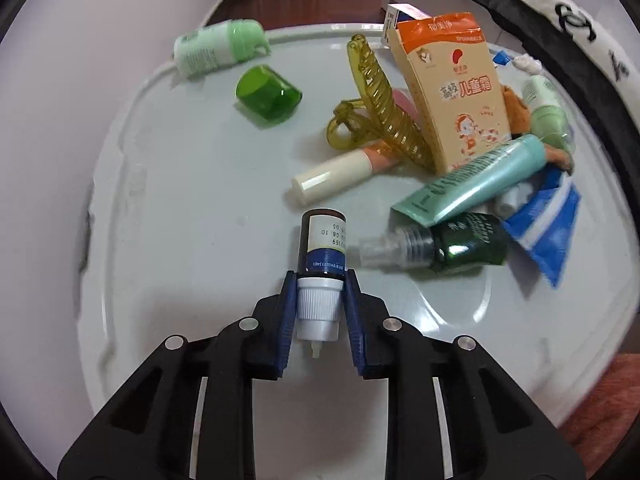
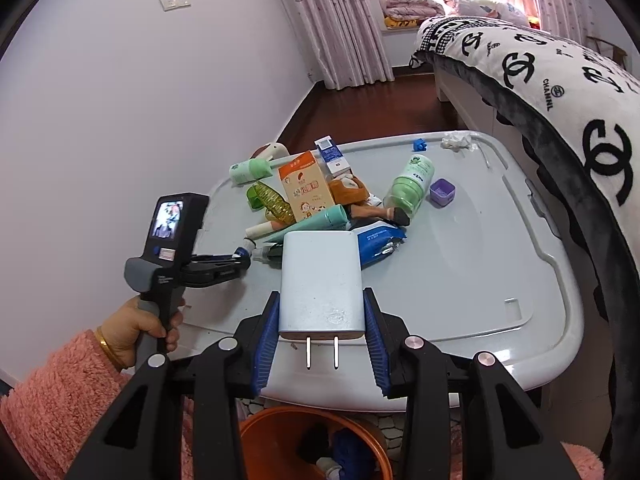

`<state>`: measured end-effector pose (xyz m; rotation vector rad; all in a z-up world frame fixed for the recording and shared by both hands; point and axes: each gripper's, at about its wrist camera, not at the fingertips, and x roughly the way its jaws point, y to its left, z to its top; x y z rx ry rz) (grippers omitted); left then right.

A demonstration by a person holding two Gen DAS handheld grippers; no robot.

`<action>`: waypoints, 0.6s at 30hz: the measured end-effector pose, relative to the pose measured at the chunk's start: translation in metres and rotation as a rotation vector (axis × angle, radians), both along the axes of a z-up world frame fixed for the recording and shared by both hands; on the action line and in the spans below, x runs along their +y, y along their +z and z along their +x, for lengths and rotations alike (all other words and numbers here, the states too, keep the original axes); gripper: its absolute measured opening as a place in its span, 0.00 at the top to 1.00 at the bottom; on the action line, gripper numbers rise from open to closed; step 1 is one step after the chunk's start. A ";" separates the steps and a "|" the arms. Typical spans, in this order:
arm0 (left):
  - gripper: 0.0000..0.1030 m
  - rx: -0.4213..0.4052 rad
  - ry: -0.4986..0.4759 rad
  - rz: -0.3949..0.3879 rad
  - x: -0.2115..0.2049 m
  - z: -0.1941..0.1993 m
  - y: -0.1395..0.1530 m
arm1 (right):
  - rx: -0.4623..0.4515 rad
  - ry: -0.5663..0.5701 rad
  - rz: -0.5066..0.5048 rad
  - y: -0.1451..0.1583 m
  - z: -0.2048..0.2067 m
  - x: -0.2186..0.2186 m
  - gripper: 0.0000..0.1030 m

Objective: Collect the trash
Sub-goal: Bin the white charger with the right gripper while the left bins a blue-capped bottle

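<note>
My left gripper point(image 1: 319, 280) is shut on the white ribbed cap of a small dark dropper bottle point(image 1: 323, 240), which lies on the grey plastic lid point(image 1: 180, 240). The right wrist view shows the same left gripper point(image 2: 240, 258) low at the lid's left side, with a hand in a pink sleeve point(image 2: 136, 328) on its handle. My right gripper point(image 2: 322, 296) is shut on a white plug charger point(image 2: 320, 272), prongs toward the camera, held above the lid's near edge. Below it stands an orange bin point(image 2: 256, 428) with some items inside.
A pile lies on the lid point(image 2: 480, 260): an orange carton point(image 1: 456, 92), an amber hair claw point(image 1: 376, 100), a teal tube point(image 1: 472, 180), a dark green spray bottle point(image 1: 440, 246), a blue wrapper point(image 1: 548, 224) and a green cap point(image 1: 266, 94). A bed with a black-and-white blanket point(image 2: 560, 92) borders the right.
</note>
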<state>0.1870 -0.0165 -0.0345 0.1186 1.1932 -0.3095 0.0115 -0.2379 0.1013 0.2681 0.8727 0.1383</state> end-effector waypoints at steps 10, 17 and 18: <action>0.78 -0.047 -0.056 -0.122 0.027 -0.087 0.064 | -0.001 0.042 0.000 0.006 -0.021 0.014 0.62; 0.78 0.146 -0.187 -0.157 0.007 -0.193 0.045 | 0.219 0.179 0.013 -0.039 -0.053 0.041 0.62; 0.78 0.202 -0.212 -0.167 -0.002 -0.204 0.034 | 0.257 0.193 0.011 -0.048 -0.057 0.044 0.62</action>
